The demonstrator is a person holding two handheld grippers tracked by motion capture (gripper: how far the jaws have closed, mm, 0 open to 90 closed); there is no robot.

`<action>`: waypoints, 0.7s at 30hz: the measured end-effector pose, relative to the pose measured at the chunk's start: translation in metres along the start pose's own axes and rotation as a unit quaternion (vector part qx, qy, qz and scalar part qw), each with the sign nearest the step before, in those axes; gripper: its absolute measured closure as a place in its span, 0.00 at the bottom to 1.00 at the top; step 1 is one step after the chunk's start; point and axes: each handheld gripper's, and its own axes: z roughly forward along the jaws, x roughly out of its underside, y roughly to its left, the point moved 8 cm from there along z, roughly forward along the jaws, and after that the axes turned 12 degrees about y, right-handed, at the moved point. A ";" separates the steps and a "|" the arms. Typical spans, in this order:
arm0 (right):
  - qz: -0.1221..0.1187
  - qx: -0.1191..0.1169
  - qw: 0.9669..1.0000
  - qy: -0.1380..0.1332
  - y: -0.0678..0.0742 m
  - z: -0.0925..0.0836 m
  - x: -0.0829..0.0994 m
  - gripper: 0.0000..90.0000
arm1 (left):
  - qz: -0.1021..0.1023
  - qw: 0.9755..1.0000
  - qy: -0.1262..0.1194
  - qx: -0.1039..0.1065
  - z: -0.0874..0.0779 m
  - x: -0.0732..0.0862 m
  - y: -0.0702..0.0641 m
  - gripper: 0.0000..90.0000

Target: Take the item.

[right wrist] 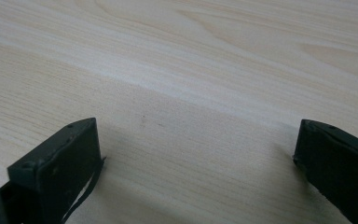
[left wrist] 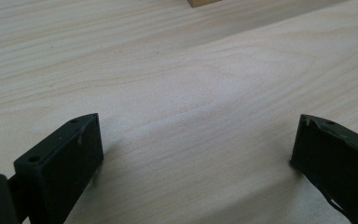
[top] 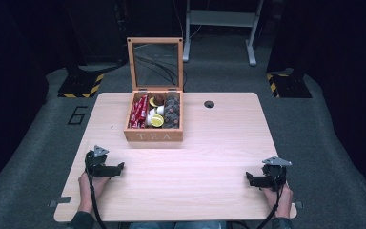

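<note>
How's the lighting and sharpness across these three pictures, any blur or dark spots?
High view: the table is brightly lit, the surroundings nearly black, the tea box contents soft. Left gripper view: sharp wood grain, a broad soft shadow band. Right gripper view: grain crisp, near black jaws slightly blurred.

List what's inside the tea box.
Tea box, lid up: red packets on the left, round capsules including a yellow one in the middle, dark capsules on the right. Anything underneath is covered.
</note>
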 end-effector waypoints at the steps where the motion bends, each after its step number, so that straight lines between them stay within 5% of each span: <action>1: 0.003 0.000 1.000 0.001 0.000 0.000 0.000 0.00 | 0.000 1.000 -0.001 0.000 0.000 0.000 0.000 0.02; 16: 0.000 -0.003 1.000 -0.003 0.001 0.000 -0.001 0.01 | -0.005 1.000 0.004 0.002 -0.002 0.000 0.001 0.00; 21: 0.000 -0.004 1.000 -0.004 0.001 0.000 -0.001 0.01 | -0.004 1.000 -0.015 -0.002 -0.012 -0.008 0.000 0.00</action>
